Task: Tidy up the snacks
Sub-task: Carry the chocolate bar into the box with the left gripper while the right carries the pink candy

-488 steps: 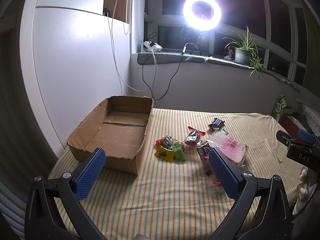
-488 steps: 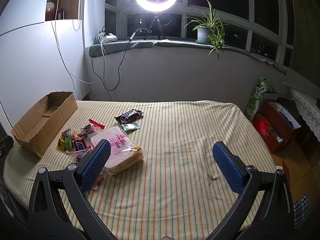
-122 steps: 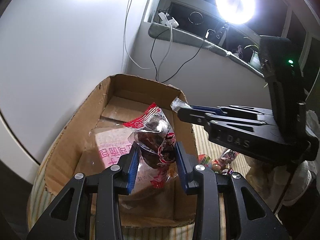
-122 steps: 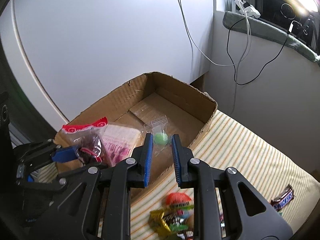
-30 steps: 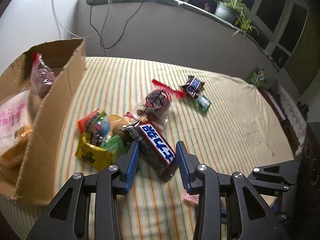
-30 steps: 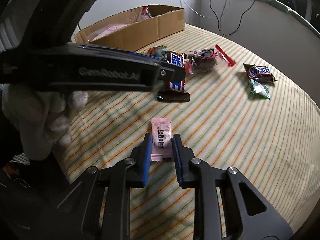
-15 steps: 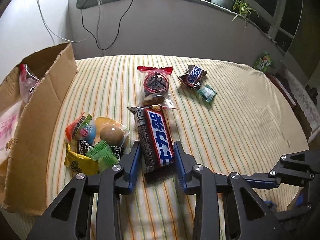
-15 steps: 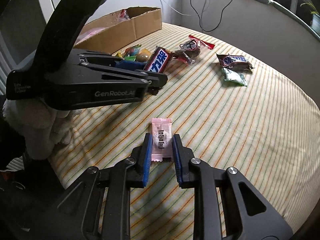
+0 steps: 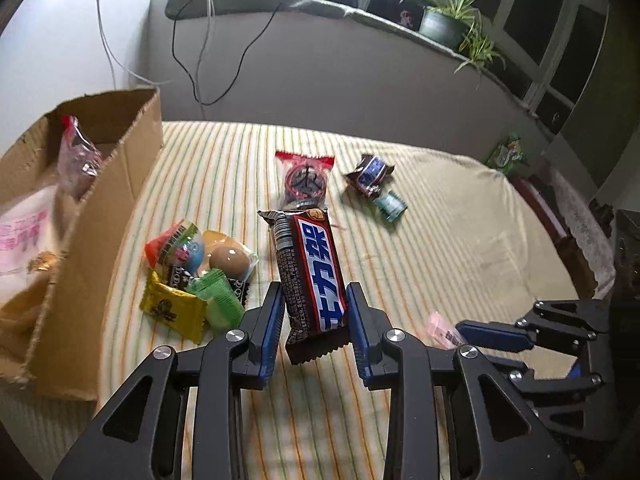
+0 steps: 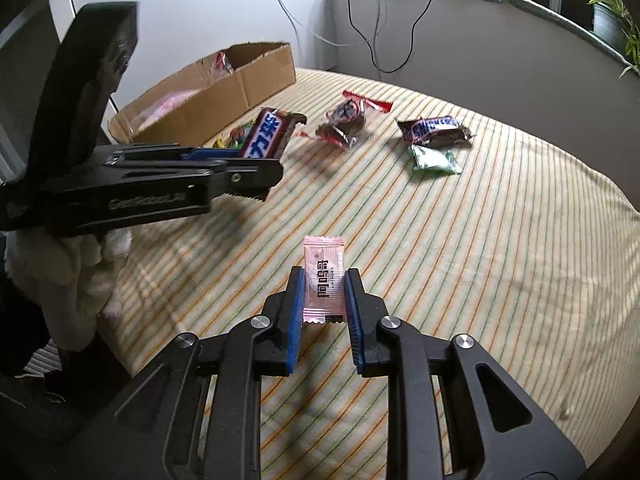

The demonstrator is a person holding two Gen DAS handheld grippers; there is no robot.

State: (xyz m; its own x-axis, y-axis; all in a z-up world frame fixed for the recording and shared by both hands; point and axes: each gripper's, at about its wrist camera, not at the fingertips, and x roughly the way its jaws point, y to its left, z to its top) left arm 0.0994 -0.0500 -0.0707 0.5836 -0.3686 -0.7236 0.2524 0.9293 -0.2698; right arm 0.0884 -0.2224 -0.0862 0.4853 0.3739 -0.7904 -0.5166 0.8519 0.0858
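Note:
My left gripper (image 9: pixel 314 308) is shut on a brown, blue and red Snickers bar (image 9: pixel 310 276) and holds it above the striped bedspread (image 9: pixel 460 248). It also shows in the right wrist view (image 10: pixel 268 134). My right gripper (image 10: pixel 322 284) is shut on a small pink sachet (image 10: pixel 323 280), which also shows in the left wrist view (image 9: pixel 438 326). The cardboard box (image 9: pixel 92 216) stands at the left with a pink bread bag (image 9: pixel 22 232) and a clear red-topped packet (image 9: pixel 76 156) inside.
On the bedspread lie a cluster of small snacks (image 9: pixel 192 268) beside the box, a red-topped packet of dark fruit (image 9: pixel 304 178), a small Snickers (image 9: pixel 370 174) and a green sachet (image 9: pixel 390 204). A window ledge with cables and a plant (image 9: pixel 444 24) runs behind.
My left gripper has lifted the Snickers bar off the bedspread. My right gripper has raised the pink sachet slightly. Both views have shifted a little.

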